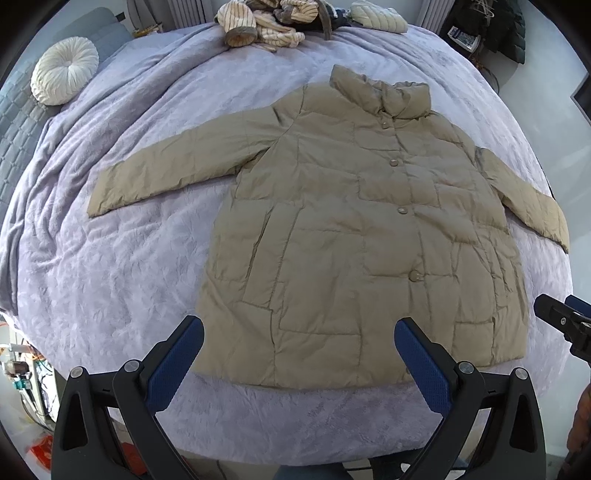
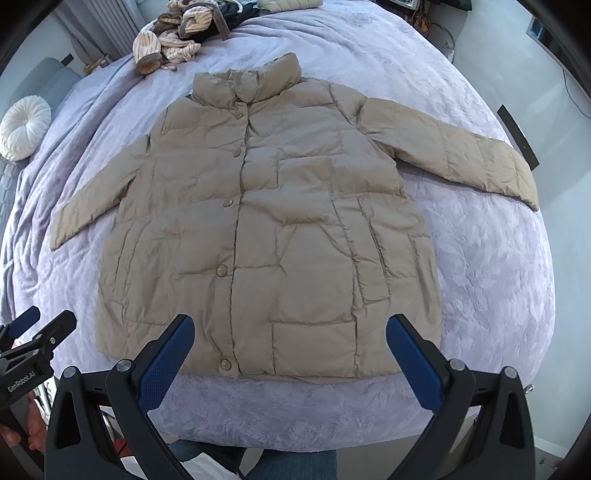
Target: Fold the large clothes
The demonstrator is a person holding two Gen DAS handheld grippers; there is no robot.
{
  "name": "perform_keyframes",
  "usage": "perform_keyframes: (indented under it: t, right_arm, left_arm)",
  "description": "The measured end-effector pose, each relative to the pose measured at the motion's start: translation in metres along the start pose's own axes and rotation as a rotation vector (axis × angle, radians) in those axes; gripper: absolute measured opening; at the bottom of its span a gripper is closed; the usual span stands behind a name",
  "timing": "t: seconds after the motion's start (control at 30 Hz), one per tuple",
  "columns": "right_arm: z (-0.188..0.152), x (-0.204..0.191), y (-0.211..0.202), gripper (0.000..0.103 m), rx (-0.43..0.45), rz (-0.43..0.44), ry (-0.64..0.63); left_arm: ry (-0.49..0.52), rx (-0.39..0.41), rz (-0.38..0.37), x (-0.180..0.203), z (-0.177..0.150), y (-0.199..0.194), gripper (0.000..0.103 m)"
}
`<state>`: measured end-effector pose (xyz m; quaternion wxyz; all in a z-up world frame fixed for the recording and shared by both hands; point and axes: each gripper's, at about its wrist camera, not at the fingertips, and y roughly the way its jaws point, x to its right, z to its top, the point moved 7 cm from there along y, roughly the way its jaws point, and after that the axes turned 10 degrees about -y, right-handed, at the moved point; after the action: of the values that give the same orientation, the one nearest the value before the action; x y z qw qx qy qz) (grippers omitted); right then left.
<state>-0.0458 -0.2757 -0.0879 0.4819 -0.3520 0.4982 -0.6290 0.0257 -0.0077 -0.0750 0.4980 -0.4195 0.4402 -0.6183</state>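
Note:
A tan puffer jacket (image 1: 351,229) lies flat and face up on a lavender blanket (image 1: 110,277), buttoned, collar away from me, both sleeves spread outward. It also shows in the right wrist view (image 2: 280,229). My left gripper (image 1: 299,325) is open and empty, hovering over the jacket's hem at its left side. My right gripper (image 2: 290,321) is open and empty, hovering over the hem at the jacket's right side. The right gripper also shows at the right edge of the left wrist view (image 1: 565,321), and the left gripper at the left edge of the right wrist view (image 2: 33,332).
A pile of striped and dark clothes (image 1: 266,22) lies at the far edge of the bed. A round white cushion (image 1: 64,75) sits far left on a grey quilted headboard (image 1: 14,122). The bed's near edge (image 1: 295,435) is just below the hem.

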Motion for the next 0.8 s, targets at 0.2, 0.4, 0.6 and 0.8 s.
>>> perform_keyframes:
  t: [0.2, 0.4, 0.6, 0.8]
  right_arm:
    - [0.018, -0.027, 0.021, 0.103, -0.054, 0.014, -0.035]
    - [0.062, -0.073, 0.051, 0.103, -0.016, 0.055, -0.111]
    - [0.117, -0.139, 0.102, 0.103, 0.003, 0.205, -0.193]
    - [0.173, -0.214, 0.153, 0.103, 0.028, 0.240, -0.335]
  left_arm:
    - [-0.092, -0.024, -0.027, -0.046, 0.022, 0.038, 0.103]
    - [-0.282, 0.079, -0.060, -0.127, 0.081, 0.082, 0.103]
    - [-0.497, 0.125, -0.148, -0.211, 0.137, 0.147, 0.103]
    - [-0.645, 0.158, -0.226, -0.265, 0.172, 0.200, 0.103]
